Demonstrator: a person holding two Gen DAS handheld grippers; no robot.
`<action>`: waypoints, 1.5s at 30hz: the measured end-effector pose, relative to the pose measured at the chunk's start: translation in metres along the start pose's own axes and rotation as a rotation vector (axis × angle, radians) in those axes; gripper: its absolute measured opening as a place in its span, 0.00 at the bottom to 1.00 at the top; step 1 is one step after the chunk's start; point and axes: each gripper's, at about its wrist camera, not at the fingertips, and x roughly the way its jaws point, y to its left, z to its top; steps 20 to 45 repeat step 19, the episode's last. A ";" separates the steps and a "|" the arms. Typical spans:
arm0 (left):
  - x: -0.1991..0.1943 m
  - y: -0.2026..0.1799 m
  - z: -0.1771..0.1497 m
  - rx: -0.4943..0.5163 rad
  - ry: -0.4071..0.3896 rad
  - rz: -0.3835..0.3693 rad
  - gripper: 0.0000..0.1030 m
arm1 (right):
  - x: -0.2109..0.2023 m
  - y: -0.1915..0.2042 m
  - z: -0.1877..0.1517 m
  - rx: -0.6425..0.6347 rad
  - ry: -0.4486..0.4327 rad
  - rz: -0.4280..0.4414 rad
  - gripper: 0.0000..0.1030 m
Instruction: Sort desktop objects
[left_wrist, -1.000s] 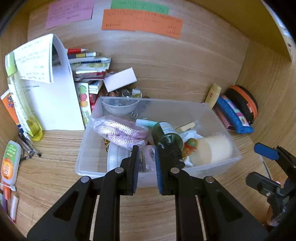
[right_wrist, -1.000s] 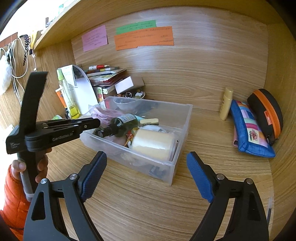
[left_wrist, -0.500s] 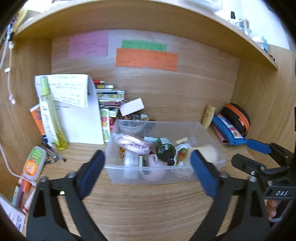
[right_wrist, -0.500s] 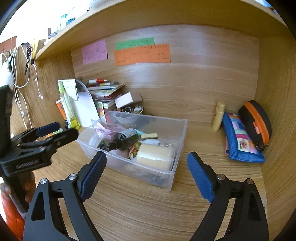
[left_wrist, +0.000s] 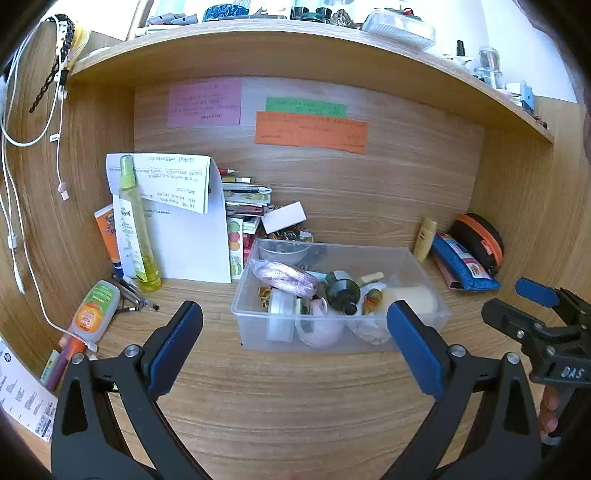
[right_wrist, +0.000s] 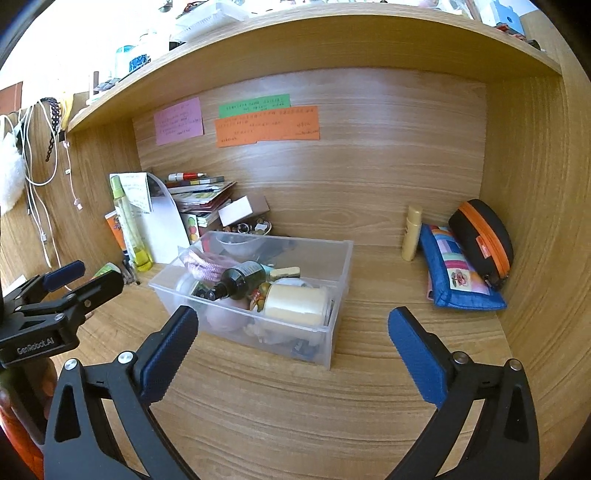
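Both the left gripper (left_wrist: 295, 334) and right gripper (right_wrist: 293, 338) have just been opening and hang spread wide with nothing between them, probably since the bin (left_wrist: 334, 339) mid-desk already holds the loose stuff.

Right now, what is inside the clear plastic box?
The clear plastic box holds a dark green bottle, cream roll and pink mesh bundle; items beneath are hidden.

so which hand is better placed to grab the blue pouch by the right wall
Right. The blue pouch lies just ahead of the right gripper, open and empty. From the left gripper, also open, the clear bin stands closer and the pouch is far off to the side.
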 end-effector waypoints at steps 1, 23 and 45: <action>0.000 0.000 0.000 0.000 0.003 -0.003 0.98 | 0.000 0.000 0.000 0.000 0.000 0.001 1.00; 0.005 -0.009 -0.007 0.009 0.003 -0.038 0.98 | 0.003 -0.002 -0.003 0.003 0.022 -0.001 1.00; 0.005 -0.009 -0.007 0.009 0.003 -0.038 0.98 | 0.003 -0.002 -0.003 0.003 0.022 -0.001 1.00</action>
